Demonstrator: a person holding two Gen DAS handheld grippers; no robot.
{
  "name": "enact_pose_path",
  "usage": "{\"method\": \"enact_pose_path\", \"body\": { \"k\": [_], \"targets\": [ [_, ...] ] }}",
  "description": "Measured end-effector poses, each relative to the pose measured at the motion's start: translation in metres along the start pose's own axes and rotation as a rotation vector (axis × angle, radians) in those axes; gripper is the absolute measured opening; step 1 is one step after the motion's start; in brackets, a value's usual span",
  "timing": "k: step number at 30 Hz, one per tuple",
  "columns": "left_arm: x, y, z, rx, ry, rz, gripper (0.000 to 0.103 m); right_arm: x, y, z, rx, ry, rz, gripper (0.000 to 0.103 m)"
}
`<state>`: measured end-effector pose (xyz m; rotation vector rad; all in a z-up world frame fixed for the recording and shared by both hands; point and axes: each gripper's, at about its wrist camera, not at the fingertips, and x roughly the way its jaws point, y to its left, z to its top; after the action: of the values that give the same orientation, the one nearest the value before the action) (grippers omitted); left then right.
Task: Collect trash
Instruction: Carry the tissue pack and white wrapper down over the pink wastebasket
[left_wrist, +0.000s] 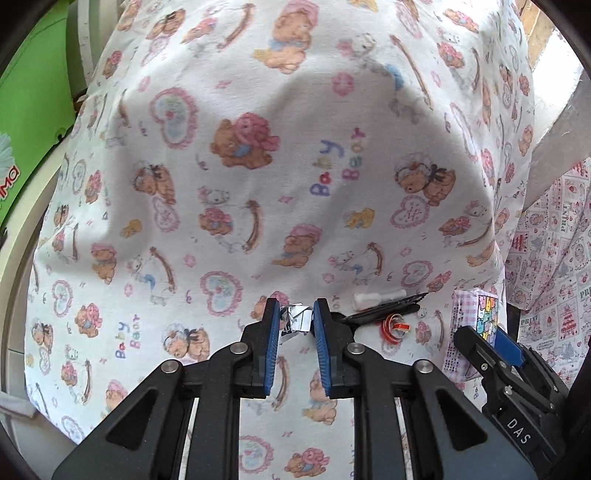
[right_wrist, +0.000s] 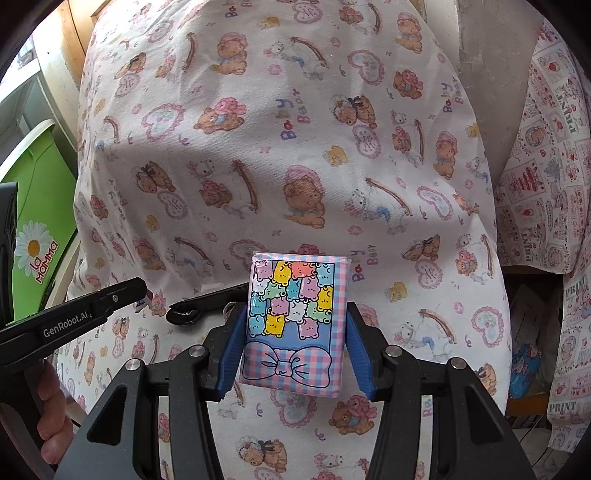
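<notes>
Green stuff first, far left: both cams catch a green panel (right_wrist: 35, 206) past the left edge of the table, but only my right wrist cam shows its daisy logo properly.

Next, my left gripper (left_wrist: 295, 317). On its own cam the blue pads are clenched on a crumpled white scrap of paper (left_wrist: 297, 319), pinched right at the tips above the bear-print cloth (left_wrist: 258, 166) covering the table. The right wrist cam only sees that gripper from the side as a black arm (right_wrist: 74, 314) coming in from the left, with a bit of the hand (right_wrist: 51, 406) holding it, so I can't read the pinch from there.

Just right of the scrap, the left cam shows bits the other view mostly misses: a small white tube-shaped thing (left_wrist: 376, 298), a black flat object (left_wrist: 384, 312) under it, and a little red-and-white curl of something (left_wrist: 393, 328). All sit close together near the near edge of the table. The right cam only gets the dark object (right_wrist: 199, 302) poking out behind the pack.

Then my right gripper (right_wrist: 293, 332). Its pads are grasping a tissue pack (right_wrist: 295, 317) with pastel bears and a gingham bow, squeezed by its long sides and standing upright above the cloth. From the left cam that pack is just a sliver (left_wrist: 480, 317) behind the finger.

Far right: a second printed cloth (right_wrist: 546, 166), hanging past the right edge.
</notes>
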<state>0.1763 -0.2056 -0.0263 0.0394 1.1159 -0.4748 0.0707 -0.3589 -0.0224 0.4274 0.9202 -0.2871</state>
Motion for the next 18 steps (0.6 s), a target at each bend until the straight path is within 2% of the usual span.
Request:
{"method": "enact_pose_path", "body": {
  "k": [9,18],
  "targets": [
    [-0.018,0.020,-0.017,-0.020,-0.005,-0.002,0.017,-0.005,0.008,-0.005,-0.018,-0.020,0.027,0.054],
    [-0.051,0.043,-0.039,-0.015,-0.031,0.035,0.017,-0.017,0.032,-0.021,-0.085,-0.042,0.079,0.054]
  ]
}}
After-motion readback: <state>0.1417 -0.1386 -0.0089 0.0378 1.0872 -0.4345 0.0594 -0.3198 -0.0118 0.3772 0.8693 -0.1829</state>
